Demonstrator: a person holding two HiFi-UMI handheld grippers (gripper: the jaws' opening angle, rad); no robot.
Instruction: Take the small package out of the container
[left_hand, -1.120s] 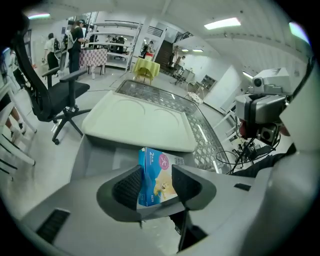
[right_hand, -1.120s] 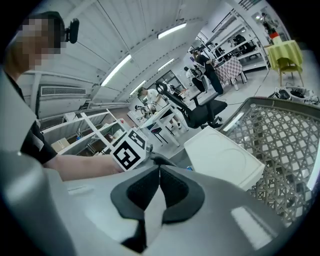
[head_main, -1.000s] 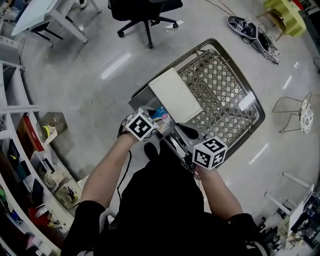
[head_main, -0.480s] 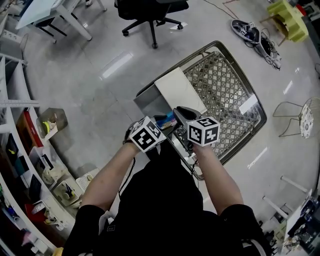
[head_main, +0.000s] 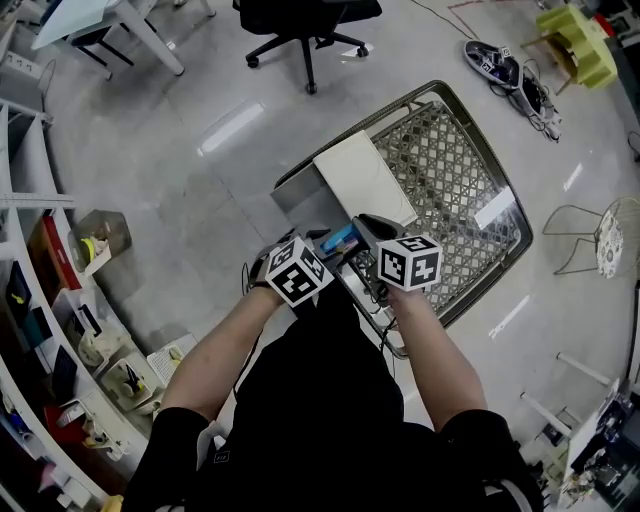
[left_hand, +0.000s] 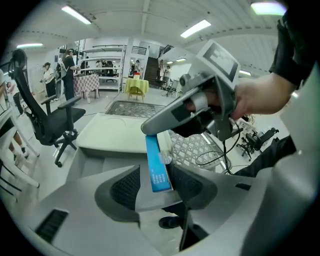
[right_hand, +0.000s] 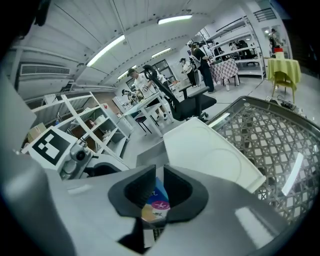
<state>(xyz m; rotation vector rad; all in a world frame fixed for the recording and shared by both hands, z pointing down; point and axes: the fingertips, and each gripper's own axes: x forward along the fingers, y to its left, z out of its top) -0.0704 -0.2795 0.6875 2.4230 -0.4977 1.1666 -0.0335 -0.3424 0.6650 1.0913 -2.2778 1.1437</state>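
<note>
The small package (head_main: 340, 240), a flat blue box, hangs on edge over the near end of the grey container (head_main: 300, 208), whose white lid (head_main: 365, 180) lies swung open. My right gripper (head_main: 363, 228) reaches in from the right and is shut on the small package (right_hand: 157, 205) at its top edge. My left gripper (left_hand: 155, 186) has just been opening. The package (left_hand: 159, 167) stands between its pads, with a clear gap to the left pad. In the left gripper view the right gripper (left_hand: 152, 127) comes down onto the box from above.
The container rests at the near end of a wire shopping cart (head_main: 455, 175). A black office chair (head_main: 305, 20) stands beyond it. White shelves (head_main: 40, 300) run down the left, and a wire chair (head_main: 600, 235) stands at the right. Cables hang over the cart's near rim.
My right gripper has come in from the lower right to the package and closed on it. My left gripper has drawn back toward me a little, and its jaws stand wider.
</note>
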